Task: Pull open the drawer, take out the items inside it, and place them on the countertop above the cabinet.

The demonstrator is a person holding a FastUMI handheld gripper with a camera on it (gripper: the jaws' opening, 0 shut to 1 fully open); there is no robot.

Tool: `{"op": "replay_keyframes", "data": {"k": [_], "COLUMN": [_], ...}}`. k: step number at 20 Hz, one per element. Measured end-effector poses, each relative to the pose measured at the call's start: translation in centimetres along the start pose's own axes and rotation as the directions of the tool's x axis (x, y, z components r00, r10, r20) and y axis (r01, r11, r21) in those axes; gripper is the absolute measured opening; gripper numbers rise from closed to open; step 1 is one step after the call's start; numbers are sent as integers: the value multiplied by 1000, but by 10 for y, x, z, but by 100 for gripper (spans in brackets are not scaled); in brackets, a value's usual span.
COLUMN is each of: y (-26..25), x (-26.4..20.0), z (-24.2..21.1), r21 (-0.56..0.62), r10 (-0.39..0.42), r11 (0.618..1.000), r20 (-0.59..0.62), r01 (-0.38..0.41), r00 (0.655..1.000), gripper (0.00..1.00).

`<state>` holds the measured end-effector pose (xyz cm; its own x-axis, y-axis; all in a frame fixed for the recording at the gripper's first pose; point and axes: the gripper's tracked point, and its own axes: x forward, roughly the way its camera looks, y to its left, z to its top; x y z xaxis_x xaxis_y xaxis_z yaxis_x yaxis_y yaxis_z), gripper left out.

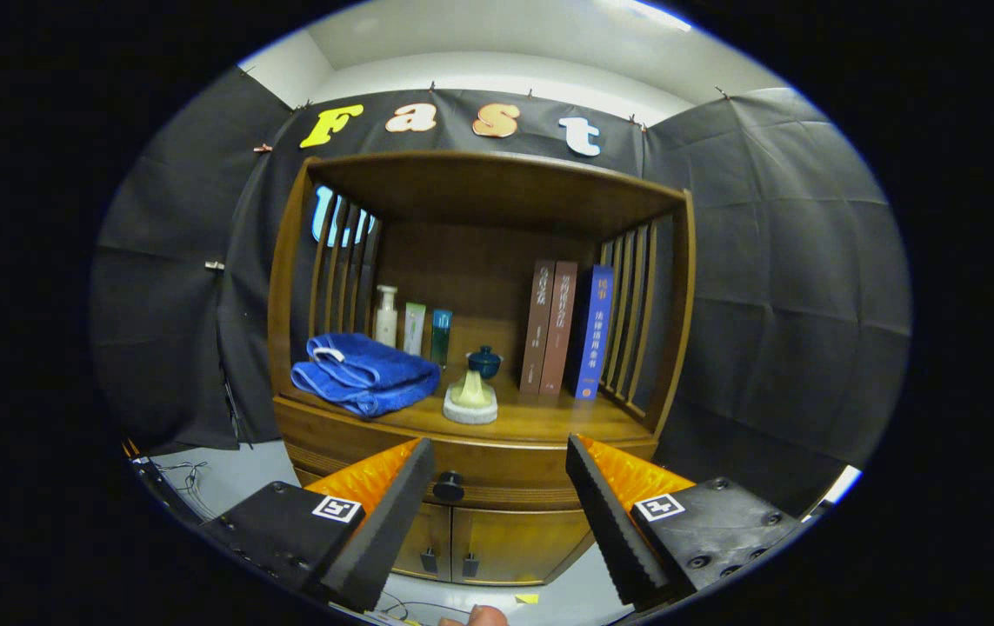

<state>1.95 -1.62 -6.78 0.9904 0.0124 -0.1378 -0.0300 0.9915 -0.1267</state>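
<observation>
Gripper view: a wooden cabinet (479, 348) stands against the booth's black cloth wall, seen from the front. The gripper (497, 456) hangs in the air before it, its two fingers spread wide and holding nothing. Between the fingers, just beyond the left one, is the dark round knob (449, 486) of the drawer (479, 474), which is closed flush with the cabinet front. Below the drawer are two small doors (479, 543), also closed.

Above the drawer lies the countertop (549, 422), a shelf with slatted sides. On its left rests a folded blue towel (363, 374). Behind the towel stand three toiletry containers: a white pump bottle (386, 316), a pale tube (414, 328) and a teal bottle (441, 336). Near the middle sits a round pale brush (471, 396), with a small dark lidded cup (484, 362) just behind it. To the right stand three upright books (568, 329), two brown and one blue. The shelf front between brush and books is bare wood. Nothing stands between the fingers and the knob. A fingertip (483, 616) of a person shows below the fingers.
</observation>
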Motion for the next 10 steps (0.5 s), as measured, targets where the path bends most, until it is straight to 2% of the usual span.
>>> {"op": "replay_keyframes", "data": {"k": [5,10], "y": [-7,2], "x": [-40,-55], "z": [35,41], "r21": [-9,-48], "r10": [-18,0], "r11": [1000,999], "r20": [43,50], "r01": [19,2], "r00": [999,999], "gripper": [98,98]}}
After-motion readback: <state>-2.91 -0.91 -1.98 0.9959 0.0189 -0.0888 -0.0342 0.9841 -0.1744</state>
